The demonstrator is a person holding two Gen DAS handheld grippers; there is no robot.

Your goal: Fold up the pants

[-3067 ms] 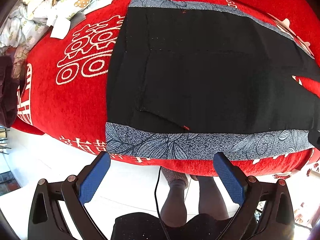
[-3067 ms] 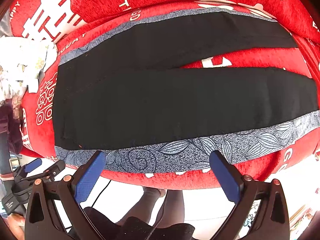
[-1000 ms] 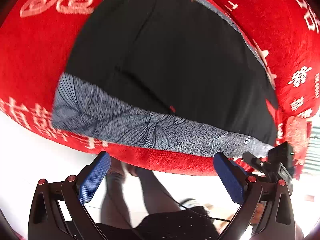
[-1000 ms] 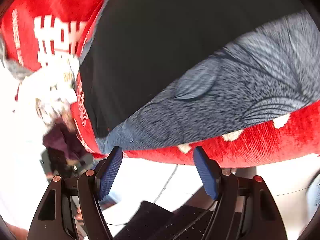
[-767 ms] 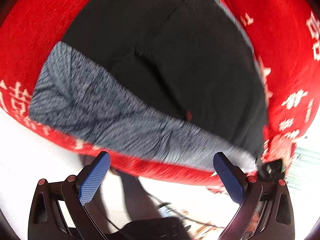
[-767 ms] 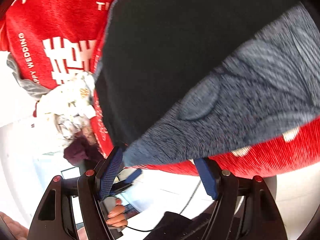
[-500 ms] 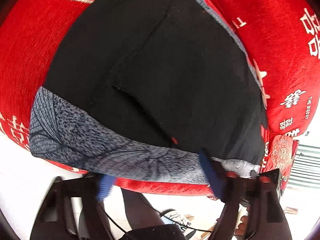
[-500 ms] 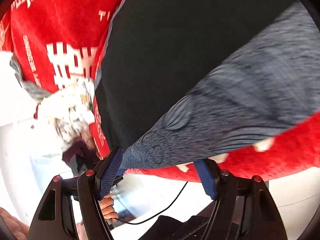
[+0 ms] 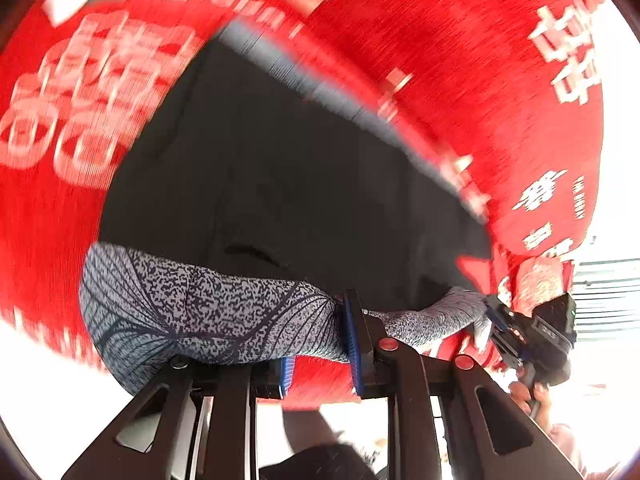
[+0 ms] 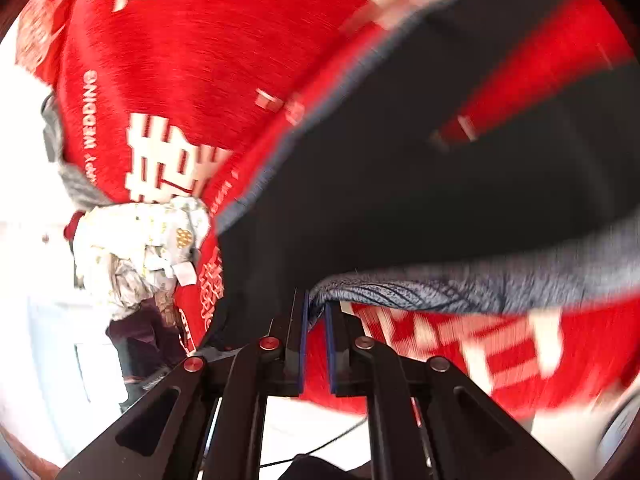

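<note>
Over the sofa [image 9: 460, 40], both grippers down-tilted.

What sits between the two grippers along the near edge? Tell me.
In the left wrist view, only the pants' grey leaf-print side band spans from the left gripper to the right gripper, lifted off the red cover. Both are shut on it.

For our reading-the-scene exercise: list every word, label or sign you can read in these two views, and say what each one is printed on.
"HAPPY WEDDING": white letters running vertically on the red cover, right wrist view; "HAPPY" partly blurred.
Large white double-happiness character: same cover.
Ring-style double-happiness emblem: cover, left wrist view, motion-blurred.
Small text beside a character: too blurred to read.
White tag on the pale garment: no readable print.
</note>
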